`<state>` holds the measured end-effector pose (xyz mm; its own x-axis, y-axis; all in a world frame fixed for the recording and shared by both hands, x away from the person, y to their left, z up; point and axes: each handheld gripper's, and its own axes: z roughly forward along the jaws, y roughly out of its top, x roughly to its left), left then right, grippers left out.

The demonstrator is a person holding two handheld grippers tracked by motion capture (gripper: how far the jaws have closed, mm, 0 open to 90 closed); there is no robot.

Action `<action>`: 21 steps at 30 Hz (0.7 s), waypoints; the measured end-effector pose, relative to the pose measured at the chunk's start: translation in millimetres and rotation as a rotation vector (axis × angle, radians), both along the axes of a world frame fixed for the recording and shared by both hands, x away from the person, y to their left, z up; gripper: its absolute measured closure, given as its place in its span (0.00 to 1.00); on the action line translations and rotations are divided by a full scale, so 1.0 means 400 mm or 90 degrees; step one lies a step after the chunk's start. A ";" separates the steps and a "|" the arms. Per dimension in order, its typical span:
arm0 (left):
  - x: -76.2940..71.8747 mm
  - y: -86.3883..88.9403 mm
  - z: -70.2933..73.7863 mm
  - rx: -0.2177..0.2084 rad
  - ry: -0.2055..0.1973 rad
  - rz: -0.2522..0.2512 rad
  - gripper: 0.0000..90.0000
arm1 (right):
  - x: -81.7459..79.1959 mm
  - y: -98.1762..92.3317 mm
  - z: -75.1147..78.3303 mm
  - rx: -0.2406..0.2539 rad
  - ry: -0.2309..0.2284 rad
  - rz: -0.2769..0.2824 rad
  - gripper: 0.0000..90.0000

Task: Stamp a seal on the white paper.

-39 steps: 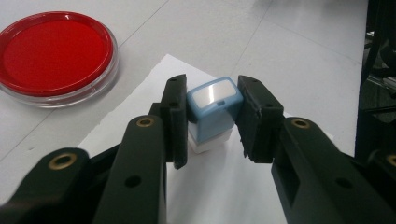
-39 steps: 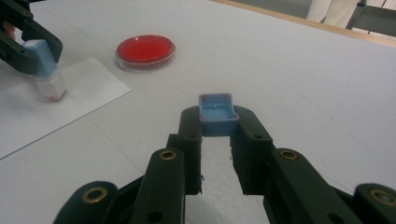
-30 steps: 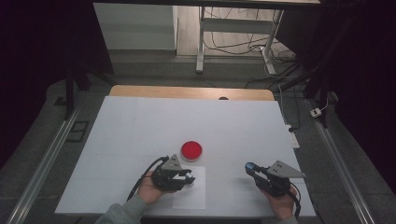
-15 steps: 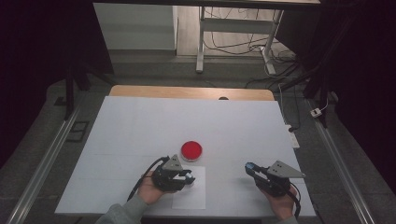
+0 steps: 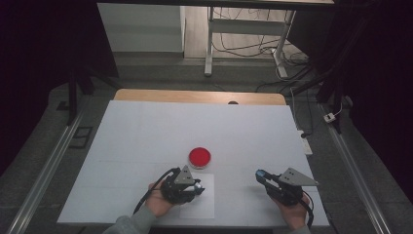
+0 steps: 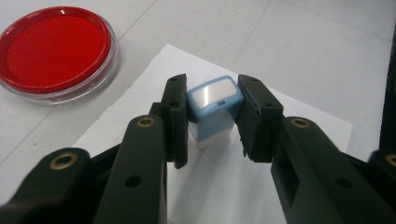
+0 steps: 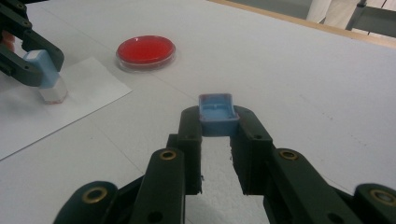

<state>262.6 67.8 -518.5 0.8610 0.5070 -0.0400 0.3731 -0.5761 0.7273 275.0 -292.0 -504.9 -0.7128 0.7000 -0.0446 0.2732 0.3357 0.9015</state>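
My white worktop (image 5: 146, 136) looks as it did a second ago: the sheet of paper (image 5: 202, 207) lies at the near edge and the red ink pad (image 5: 200, 157) sits just beyond its far corner, apart from it. Neither has shifted.

My two hands have hardly moved either. The one small change is on the left: that claw (image 6: 212, 116) has crept a touch over the paper, and the stamp (image 6: 214, 109) it grips now stands with its pale base down on the sheet. The black jaws are pressed against both sides of the light-blue body, so the left claw is closed firmly on the stamp. In the right gripper view the same stamp (image 7: 46, 77) shows a reddish tinge at its foot where it meets the paper, which I take to mean it is inked.

My right claw (image 7: 217, 123) rests over bare worktop, well to the right of the paper, its jaws clamped on a small blue cap (image 7: 216, 112), open side up; I judge this to be the stamp's cover.

So little motion with the stamp down suggests to me that the impression is being pressed right now. What remains, I think, is to lift straight up without smearing, then fit the cap.
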 end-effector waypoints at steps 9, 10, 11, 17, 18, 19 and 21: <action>-0.004 0.004 -0.007 -0.007 -0.010 -0.003 0.73 | -0.001 0.000 0.001 0.000 0.000 0.000 0.82; -0.004 0.005 -0.007 -0.007 -0.010 -0.004 0.73 | 0.000 0.000 0.000 0.002 -0.001 0.001 0.82; -0.003 0.005 -0.007 -0.008 -0.009 -0.003 0.73 | -0.001 0.000 0.001 0.000 -0.001 0.001 0.82; -0.003 0.004 -0.008 -0.008 -0.010 -0.003 0.73 | -0.001 0.002 0.001 -0.001 -0.001 0.003 0.82; -0.004 0.004 -0.008 -0.007 -0.011 -0.003 0.73 | -0.001 0.002 0.001 0.000 0.000 0.003 0.82; -0.004 0.004 -0.008 -0.007 -0.012 -0.004 0.73 | -0.001 0.002 0.001 0.000 -0.001 0.003 0.82; -0.004 0.004 -0.008 -0.007 -0.012 -0.003 0.73 | -0.001 0.001 0.001 0.000 -0.001 0.003 0.82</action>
<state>261.1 69.4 -521.9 0.8644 0.5020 -0.0299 0.3565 -0.5698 0.7404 274.4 -291.5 -504.5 -0.7155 0.6972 -0.0454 0.2710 0.3368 0.9018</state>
